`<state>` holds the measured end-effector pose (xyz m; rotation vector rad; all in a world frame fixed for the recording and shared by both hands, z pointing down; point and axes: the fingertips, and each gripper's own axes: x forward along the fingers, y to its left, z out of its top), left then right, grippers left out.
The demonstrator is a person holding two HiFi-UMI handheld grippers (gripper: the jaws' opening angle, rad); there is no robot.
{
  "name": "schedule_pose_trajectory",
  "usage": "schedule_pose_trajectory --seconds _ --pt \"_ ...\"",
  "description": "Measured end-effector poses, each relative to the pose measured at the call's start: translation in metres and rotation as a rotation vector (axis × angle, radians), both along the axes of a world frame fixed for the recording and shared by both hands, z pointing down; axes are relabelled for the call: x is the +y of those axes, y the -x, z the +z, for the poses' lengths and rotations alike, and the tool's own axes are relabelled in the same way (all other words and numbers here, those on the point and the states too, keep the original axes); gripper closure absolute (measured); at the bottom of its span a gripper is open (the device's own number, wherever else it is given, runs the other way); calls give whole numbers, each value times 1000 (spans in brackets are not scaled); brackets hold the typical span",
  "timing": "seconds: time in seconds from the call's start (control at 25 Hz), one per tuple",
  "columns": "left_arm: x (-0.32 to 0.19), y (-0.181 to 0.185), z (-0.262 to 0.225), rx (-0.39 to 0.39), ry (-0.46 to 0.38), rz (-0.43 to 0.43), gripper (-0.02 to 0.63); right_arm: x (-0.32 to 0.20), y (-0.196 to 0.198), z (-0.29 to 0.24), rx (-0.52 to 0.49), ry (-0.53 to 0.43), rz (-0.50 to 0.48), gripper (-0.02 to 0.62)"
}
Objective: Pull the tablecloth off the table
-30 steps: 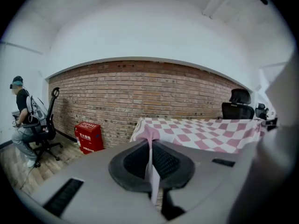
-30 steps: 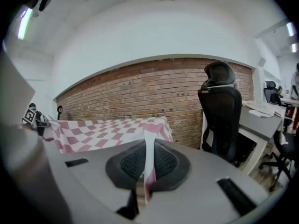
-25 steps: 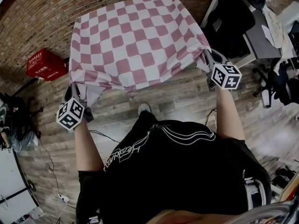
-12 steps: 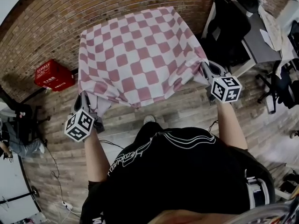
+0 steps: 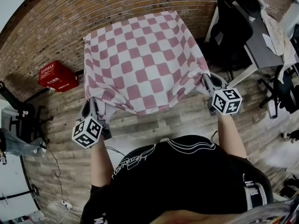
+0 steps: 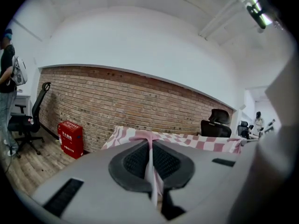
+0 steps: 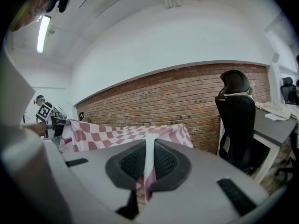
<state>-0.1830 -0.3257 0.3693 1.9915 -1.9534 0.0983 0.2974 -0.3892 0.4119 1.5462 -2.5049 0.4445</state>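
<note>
A pink and white checked tablecloth [image 5: 142, 62] covers a table against the brick wall. My left gripper [image 5: 93, 109] is shut on the cloth's near left corner, and my right gripper [image 5: 209, 81] is shut on its near right corner. The cloth's near edge hangs stretched between them, lifted clear of the table's front. In the left gripper view a fold of tablecloth [image 6: 152, 164] is pinched between the dark pads [image 6: 134, 160]. The right gripper view shows the tablecloth [image 7: 147, 164] clamped the same way, and the rest spread toward the wall.
A red crate [image 5: 57, 76] stands on the wood floor left of the table. A black office chair [image 5: 232, 29] and a grey desk [image 5: 262, 41] are close on the right. Cables [image 5: 52, 169] lie on the floor at the left. A person [image 6: 6, 85] stands far left.
Both grippers have kept their hold on the cloth corners. The left one has moved right and slightly nearer me, and the view has shifted so the table sits more central.
</note>
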Motion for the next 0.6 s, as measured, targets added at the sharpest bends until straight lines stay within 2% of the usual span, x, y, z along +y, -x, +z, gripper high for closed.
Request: schedule_pose_trajectory --seconds 0.28,0.6 --pt "9 2 -8 3 25 18 600 8 11 -5 -6 26 11 597" --pt "17 24 -24 27 60 31 600 14 38 -29 -12 45 33 597"
